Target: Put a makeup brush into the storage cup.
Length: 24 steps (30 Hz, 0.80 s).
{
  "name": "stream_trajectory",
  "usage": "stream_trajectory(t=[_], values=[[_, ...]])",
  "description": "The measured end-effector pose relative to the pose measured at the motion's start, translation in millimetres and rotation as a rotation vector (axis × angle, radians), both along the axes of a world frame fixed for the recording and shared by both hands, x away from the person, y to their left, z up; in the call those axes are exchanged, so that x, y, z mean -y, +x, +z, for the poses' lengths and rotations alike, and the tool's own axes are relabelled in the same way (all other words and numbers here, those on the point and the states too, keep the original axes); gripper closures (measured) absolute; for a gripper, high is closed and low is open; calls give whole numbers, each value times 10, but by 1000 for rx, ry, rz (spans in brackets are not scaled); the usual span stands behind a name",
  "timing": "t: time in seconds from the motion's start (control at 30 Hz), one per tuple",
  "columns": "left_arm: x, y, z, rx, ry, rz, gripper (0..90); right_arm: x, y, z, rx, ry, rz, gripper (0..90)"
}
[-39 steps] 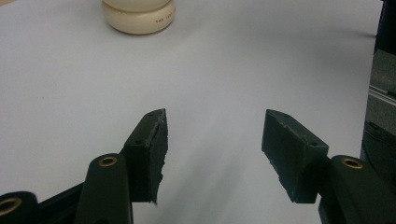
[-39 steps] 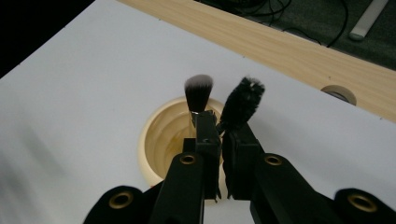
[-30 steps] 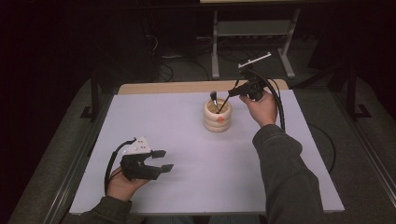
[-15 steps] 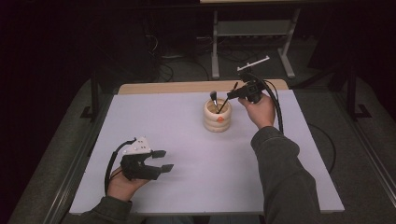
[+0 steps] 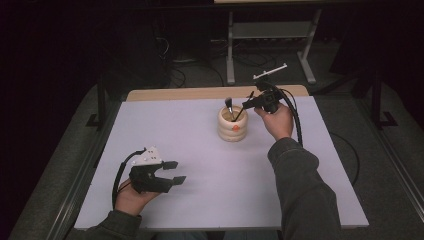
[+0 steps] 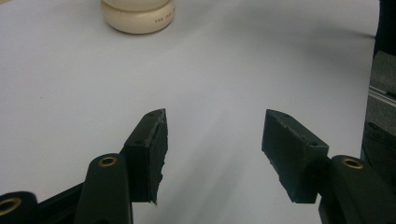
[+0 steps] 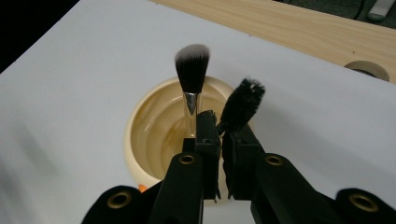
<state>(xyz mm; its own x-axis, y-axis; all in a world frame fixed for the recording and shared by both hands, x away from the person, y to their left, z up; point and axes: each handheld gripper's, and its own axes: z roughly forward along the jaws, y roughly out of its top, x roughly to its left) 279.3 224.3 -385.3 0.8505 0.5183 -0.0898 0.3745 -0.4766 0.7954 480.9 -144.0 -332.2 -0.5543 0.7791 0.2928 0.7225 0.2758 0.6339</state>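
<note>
A cream ribbed pot (image 5: 232,129) stands at the back middle of the white table (image 5: 200,200). A powder brush (image 5: 228,102) with a dark, pale-tipped head stands upright in it. My right gripper (image 5: 248,104) hovers just right of the pot's rim, shut on the handle of a small black fuzzy brush (image 7: 242,105), whose head points up over the pot (image 7: 154,140). In the right gripper view the powder brush (image 7: 192,70) rises just left of my right gripper (image 7: 219,135). My left gripper (image 5: 178,171) rests open near the front left with nothing between its jaws, the pot (image 6: 137,16) far ahead of my left gripper (image 6: 215,140).
A bare wooden strip (image 5: 200,93) runs along the table's far edge, with a round hole (image 7: 366,69) in it. Metal stand legs (image 5: 270,35) and cables lie on the dark floor behind. Metal rails (image 5: 80,180) flank the table.
My right gripper has sunk slightly towards the pot with the small black brush in it. The left gripper has stayed put.
</note>
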Motion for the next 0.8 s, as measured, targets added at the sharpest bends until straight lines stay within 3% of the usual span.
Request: stream_trajectory(t=[0.47,0.5,0.8], values=[[-2,4,-10,-2,1,0,402,21,-13,-119,-16,12,22,832],[-2,5,-11,-1,3,0,402,24,-20,-120,-30,14,22,822],[-10,6,-12,-2,-1,10,401,131,-129,-164,-16,33,14,665]])
